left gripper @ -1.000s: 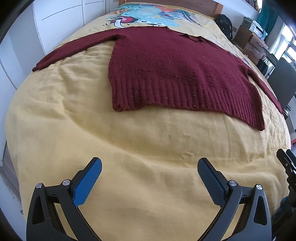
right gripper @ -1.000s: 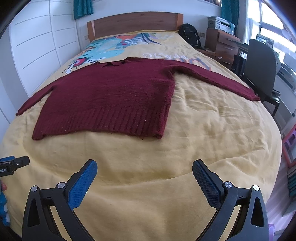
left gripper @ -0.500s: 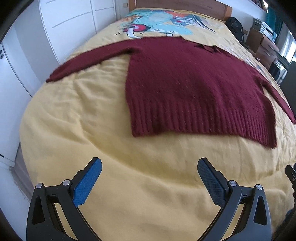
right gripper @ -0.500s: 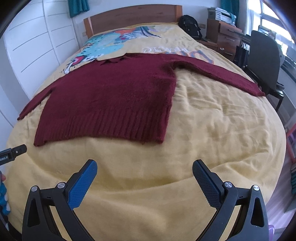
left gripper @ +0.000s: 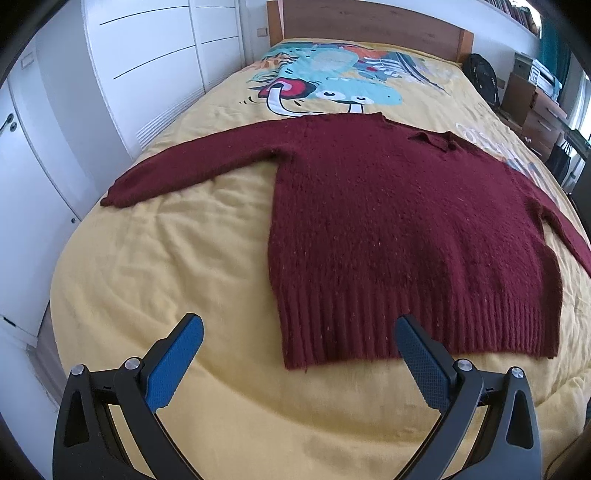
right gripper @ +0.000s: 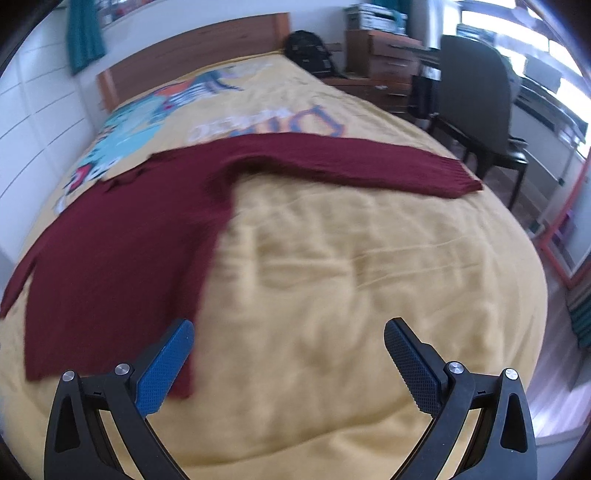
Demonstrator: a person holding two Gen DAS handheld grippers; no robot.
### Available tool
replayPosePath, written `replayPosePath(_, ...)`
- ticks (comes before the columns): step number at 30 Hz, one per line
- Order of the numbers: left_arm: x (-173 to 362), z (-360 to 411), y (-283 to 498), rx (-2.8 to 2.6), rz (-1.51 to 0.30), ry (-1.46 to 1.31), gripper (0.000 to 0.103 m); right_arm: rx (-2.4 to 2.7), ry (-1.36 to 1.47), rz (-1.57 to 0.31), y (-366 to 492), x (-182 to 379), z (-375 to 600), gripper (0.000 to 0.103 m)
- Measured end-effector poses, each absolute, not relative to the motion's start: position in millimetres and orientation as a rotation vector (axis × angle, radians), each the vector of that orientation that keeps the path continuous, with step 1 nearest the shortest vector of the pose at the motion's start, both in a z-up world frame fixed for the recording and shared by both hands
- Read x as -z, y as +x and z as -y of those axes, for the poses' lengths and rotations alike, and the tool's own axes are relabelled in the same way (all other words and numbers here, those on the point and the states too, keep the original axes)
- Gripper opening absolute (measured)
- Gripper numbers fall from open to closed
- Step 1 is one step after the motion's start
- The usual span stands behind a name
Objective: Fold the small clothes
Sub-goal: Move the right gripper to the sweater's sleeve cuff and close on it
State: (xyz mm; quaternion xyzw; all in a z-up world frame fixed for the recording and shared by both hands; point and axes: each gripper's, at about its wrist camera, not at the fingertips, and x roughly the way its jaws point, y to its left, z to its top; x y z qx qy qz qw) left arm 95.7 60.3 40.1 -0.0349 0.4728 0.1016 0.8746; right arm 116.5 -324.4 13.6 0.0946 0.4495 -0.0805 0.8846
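Note:
A dark red knitted sweater (left gripper: 399,229) lies flat on the yellow bedspread (left gripper: 166,266), both sleeves spread out sideways. It also shows in the right wrist view (right gripper: 122,258), blurred, with its right sleeve (right gripper: 351,162) stretched toward the bed's right edge. My left gripper (left gripper: 299,328) is open and empty, just above the bedspread at the sweater's lower left hem corner. My right gripper (right gripper: 288,332) is open and empty above the bedspread, its left finger (right gripper: 166,362) over the sweater's lower right hem corner.
White wardrobe doors (left gripper: 110,92) run along the bed's left side. A wooden headboard (left gripper: 369,22) stands at the far end. A dark office chair (right gripper: 476,107), a wooden drawer unit (right gripper: 384,62) and a black backpack (right gripper: 306,51) stand to the right of the bed.
Both grippers have moved forward toward the sweater's hem. The left one swung left toward the left hem corner, the right one swung right toward the right hem corner. Both stay open.

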Motion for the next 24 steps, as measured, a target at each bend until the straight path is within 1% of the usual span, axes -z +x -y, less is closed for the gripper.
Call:
replayPosePath(14,-17,-84,143,-0.345,-1.035,-0.074,0.102,0.356,0.327,-0.93,196,19,447,0.103)
replayPosePath(24,4,-97,153,-0.424,-1.095,-0.071,0.102,0.445,0.439,-0.926,242,38,522,0.103)
